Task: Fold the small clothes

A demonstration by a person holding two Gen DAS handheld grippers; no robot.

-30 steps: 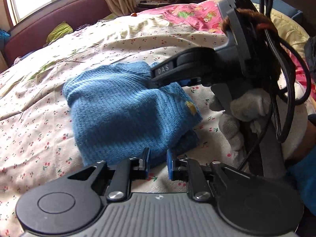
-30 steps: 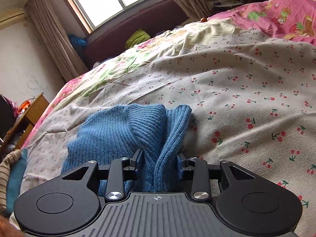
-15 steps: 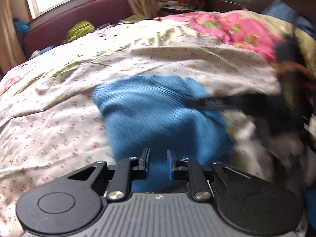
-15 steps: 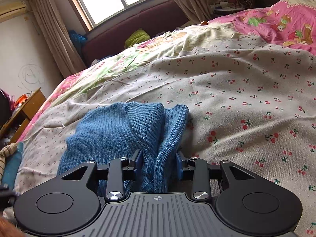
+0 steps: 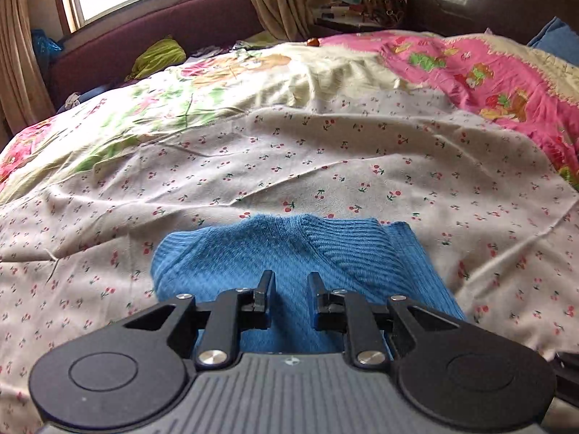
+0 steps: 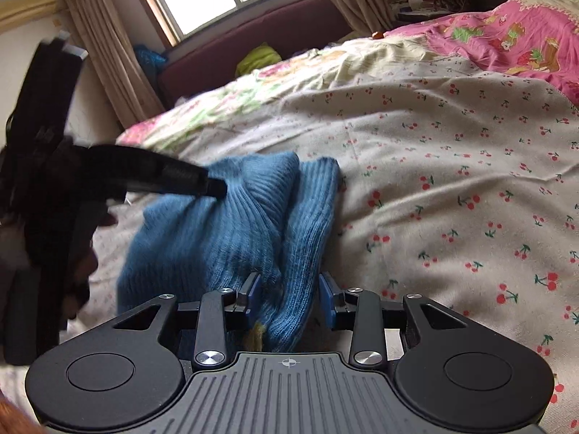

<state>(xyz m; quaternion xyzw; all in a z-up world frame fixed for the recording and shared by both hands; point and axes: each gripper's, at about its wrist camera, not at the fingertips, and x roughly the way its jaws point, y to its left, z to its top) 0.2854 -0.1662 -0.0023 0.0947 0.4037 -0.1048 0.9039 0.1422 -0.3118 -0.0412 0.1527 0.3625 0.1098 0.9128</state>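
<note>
A blue knit sweater (image 5: 235, 253) lies bunched on the cherry-print bedspread (image 5: 325, 166). My left gripper (image 5: 289, 278) hovers over its middle with the jaws nearly together and no fabric pinched between them. In the right wrist view the left gripper (image 6: 217, 188) reaches in from the left, blurred, its tip touching the sweater's far ribbed part. My right gripper (image 6: 287, 282) is shut on a thick upright fold at the near end of the sweater (image 6: 188, 238). A small yellow patch (image 6: 257, 336) peeks out just below the pads.
A pink cartoon quilt (image 5: 470, 68) covers the far right of the bed. A maroon padded bench (image 5: 163, 25) with a green cloth (image 5: 159, 56) stands under the window. A cluttered shelf (image 5: 362, 3) is at the back. Bare bedspread (image 6: 452, 181) spreads right of the sweater.
My left gripper swung in from the sweater's near edge to over its middle and now shows in the right wrist view. The right gripper has dropped out of the left view and keeps its hold.
</note>
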